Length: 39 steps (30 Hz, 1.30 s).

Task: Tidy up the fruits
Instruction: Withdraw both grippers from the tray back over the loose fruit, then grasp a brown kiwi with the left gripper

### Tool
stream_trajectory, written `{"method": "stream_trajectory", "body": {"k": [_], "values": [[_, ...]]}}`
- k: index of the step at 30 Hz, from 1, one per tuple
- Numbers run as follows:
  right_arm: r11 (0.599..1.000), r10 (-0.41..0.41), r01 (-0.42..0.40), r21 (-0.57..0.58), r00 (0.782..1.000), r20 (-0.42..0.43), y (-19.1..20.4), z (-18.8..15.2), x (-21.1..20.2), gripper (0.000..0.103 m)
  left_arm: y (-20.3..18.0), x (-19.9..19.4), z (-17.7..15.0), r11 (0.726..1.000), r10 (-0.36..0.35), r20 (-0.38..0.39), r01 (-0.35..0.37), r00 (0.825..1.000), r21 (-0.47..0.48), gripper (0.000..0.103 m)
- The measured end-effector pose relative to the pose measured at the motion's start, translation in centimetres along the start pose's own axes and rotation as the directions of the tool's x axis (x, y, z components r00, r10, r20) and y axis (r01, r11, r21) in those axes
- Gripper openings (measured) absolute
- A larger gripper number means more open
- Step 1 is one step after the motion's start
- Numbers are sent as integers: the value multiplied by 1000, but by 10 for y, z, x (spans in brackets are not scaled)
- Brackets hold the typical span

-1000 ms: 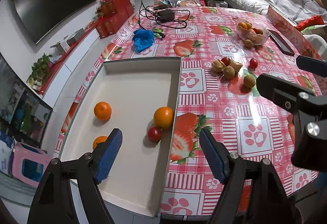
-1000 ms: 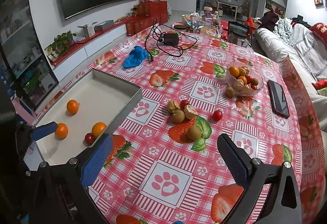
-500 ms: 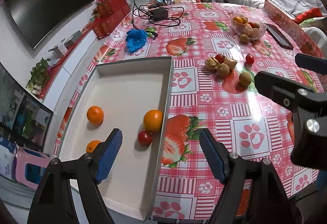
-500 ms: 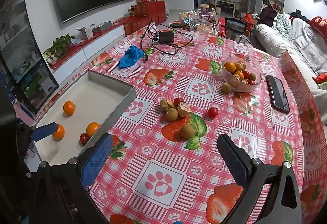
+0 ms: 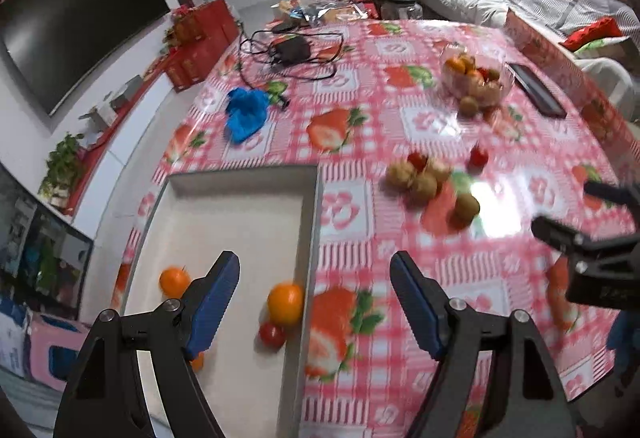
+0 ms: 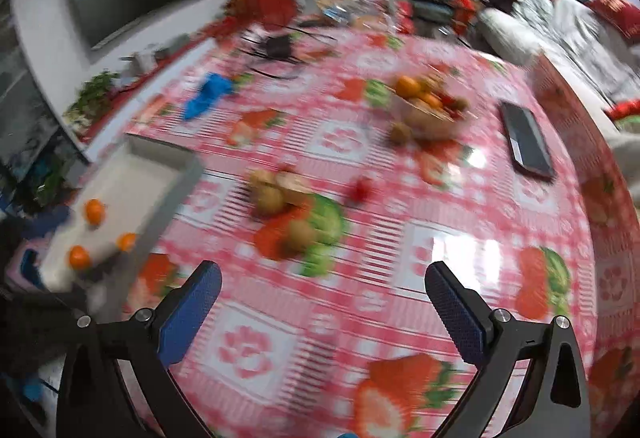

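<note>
A white tray (image 5: 240, 214) lies on the table's left, holding three oranges, one (image 5: 285, 303) by its right wall, and a small red fruit (image 5: 272, 334). My left gripper (image 5: 316, 302) is open and empty above the tray's right wall. A loose cluster of brown fruits (image 5: 424, 182), a kiwi (image 5: 467, 207) and a red fruit (image 5: 478, 157) lie mid-table. My right gripper (image 6: 322, 312) is open and empty over the tablecloth, short of that cluster (image 6: 276, 194). A clear fruit bowl (image 6: 430, 108) stands farther back.
A phone (image 6: 526, 142) lies at the right beyond the bowl. A blue cloth (image 5: 246, 114) and a black charger with cables (image 5: 290, 50) lie at the far left. The right gripper's body (image 5: 592, 262) shows at the left view's right edge. The tray also appears in the right wrist view (image 6: 160, 162).
Both grippers have moved forward over the table toward the loose fruit; the views are now motion-blurred. Both stay open and no fruit has moved.
</note>
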State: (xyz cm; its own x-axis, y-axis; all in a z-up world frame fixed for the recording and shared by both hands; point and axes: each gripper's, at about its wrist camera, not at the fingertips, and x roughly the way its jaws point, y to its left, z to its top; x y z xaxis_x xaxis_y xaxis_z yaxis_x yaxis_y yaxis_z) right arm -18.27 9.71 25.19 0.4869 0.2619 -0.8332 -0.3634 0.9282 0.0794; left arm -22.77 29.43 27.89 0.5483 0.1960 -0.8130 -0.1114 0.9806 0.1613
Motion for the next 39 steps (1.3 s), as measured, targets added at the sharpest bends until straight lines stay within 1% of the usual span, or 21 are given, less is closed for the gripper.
{"method": "stream_trajectory", "body": {"k": [1,4,5,7,10,11,13,14,15,18,21,25,29,31,34,35,37,38,39], "values": [[1000,-16,17,15,1000,-21,-10,-1,5,102,-3,6,9,1000,-13,-7,13,1000,5,81],[996,-66,70,47,995,-74,-37,-9,19,102,-13,21,17,999,-38,-28,39,999,11,81],[995,-77,82,51,993,-86,-42,-11,22,102,-23,33,23,998,-64,-48,65,997,19,81],[993,-95,102,56,989,-110,-52,-18,28,102,-33,42,22,997,-76,-56,77,996,28,81],[991,-101,112,67,984,-144,-63,-28,38,102,-60,67,24,992,-108,-89,113,990,62,81],[991,-99,111,70,983,-156,-65,-31,41,102,-65,73,24,991,-116,-98,123,988,61,79],[992,-92,106,71,979,-179,-67,-36,48,103,-72,86,27,990,-126,-121,133,985,47,72],[993,-97,107,57,982,-159,-67,-38,46,103,-71,87,29,990,-127,-124,133,984,44,66],[993,-96,106,53,983,-157,-67,-39,46,103,-73,96,31,989,-140,-143,145,980,25,60],[993,-97,105,46,984,-151,-68,-40,44,103,-70,113,35,985,-172,-181,169,968,-34,52],[994,-100,106,38,985,-138,-68,-41,44,103,-68,123,38,979,-201,-196,189,960,-80,51],[993,-102,108,38,987,-124,-66,-43,44,103,-71,125,43,977,-204,-188,189,961,-94,51],[993,-104,108,37,988,-111,-65,-45,43,103,-71,122,45,967,-241,-182,220,953,-131,51],[993,-104,108,37,989,-107,-65,-45,43,103,-72,118,45,966,-242,-161,222,957,-134,51],[994,-103,107,37,989,-104,-65,-46,43,103,-73,122,46,970,-228,-170,208,959,-128,51],[994,-103,107,37,989,-104,-65,-46,42,103,-72,128,47,965,-238,-183,211,954,-159,51],[993,-103,108,38,989,-102,-65,-46,42,103,-71,129,48,962,-239,-168,209,956,-176,51],[993,-103,108,37,990,-100,-65,-46,42,103,-72,129,49,963,-236,-166,208,957,-172,43],[993,-104,108,37,990,-97,-65,-46,42,103,-73,129,50,964,-235,-165,208,958,-167,29]]}}
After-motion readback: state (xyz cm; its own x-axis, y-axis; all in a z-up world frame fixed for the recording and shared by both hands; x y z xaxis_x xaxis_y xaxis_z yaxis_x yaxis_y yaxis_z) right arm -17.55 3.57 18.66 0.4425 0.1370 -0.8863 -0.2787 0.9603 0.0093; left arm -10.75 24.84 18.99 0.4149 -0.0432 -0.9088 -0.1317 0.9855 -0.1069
